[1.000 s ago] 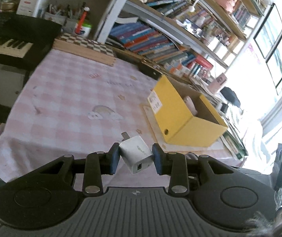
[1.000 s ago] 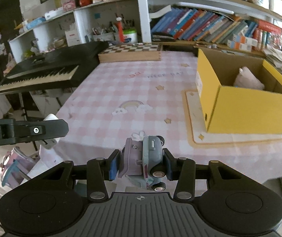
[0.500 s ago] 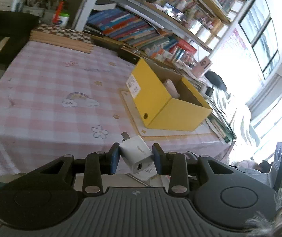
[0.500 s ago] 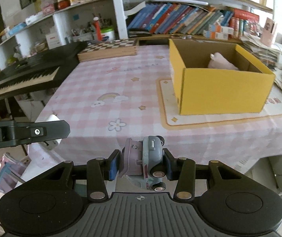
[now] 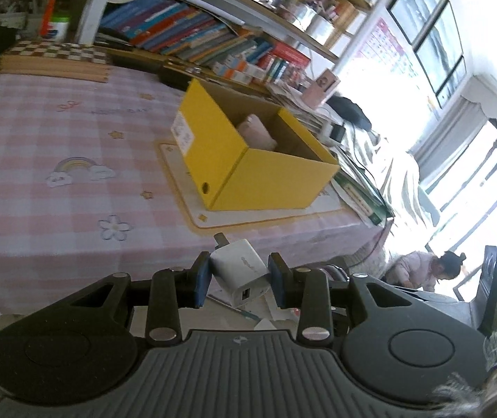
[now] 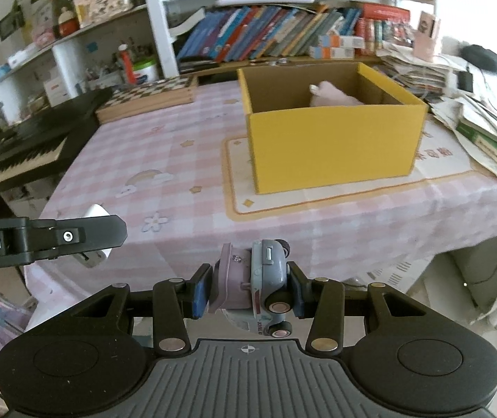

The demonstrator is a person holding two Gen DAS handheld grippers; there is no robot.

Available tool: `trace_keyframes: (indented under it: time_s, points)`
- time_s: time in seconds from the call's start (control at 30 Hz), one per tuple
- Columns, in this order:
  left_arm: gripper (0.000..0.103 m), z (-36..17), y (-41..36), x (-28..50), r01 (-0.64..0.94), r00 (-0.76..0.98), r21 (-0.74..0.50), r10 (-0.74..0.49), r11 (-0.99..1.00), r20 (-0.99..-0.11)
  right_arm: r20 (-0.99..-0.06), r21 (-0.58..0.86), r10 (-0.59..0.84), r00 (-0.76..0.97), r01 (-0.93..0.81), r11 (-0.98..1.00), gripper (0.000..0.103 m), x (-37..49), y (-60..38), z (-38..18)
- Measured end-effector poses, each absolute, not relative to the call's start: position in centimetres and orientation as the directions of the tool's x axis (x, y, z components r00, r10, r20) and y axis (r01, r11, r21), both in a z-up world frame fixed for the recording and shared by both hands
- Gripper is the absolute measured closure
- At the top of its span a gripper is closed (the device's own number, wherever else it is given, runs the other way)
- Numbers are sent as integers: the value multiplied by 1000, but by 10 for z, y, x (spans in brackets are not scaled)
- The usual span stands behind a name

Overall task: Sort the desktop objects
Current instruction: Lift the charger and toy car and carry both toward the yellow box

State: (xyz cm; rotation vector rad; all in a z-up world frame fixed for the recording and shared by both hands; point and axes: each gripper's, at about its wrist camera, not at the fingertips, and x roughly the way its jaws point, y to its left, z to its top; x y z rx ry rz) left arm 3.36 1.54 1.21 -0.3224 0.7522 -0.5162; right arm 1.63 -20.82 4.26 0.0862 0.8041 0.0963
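My left gripper [image 5: 240, 280] is shut on a white USB charger plug [image 5: 243, 270], held off the near edge of the table. My right gripper [image 6: 250, 291] is shut on a small grey and pink toy car [image 6: 258, 285], also in front of the table edge. An open yellow cardboard box [image 6: 332, 139] stands on a mat on the table, ahead and to the right, with a pale pink soft thing [image 6: 332, 95] inside. The box also shows in the left wrist view [image 5: 248, 160]. The left gripper [image 6: 49, 238] shows at the left of the right wrist view.
The table has a pink checked cloth [image 6: 164, 146]. A chessboard box [image 6: 147, 99] lies at its far side, a black keyboard [image 6: 22, 146] stands to the left, stacked papers and books [image 6: 485, 129] to the right. Bookshelves [image 6: 283, 35] line the back wall.
Both grippers have drawn back from the table and swung right, so the yellow box now sits more centred. Both still hold their objects.
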Motion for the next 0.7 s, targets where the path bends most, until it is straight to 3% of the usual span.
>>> trace_keyframes:
  time_s: [0.7]
  points:
    - [70, 13, -81, 65, 413, 533, -445, -607, 795, -590, -732, 131, 69, 678, 40, 991, 59, 33, -295, 40]
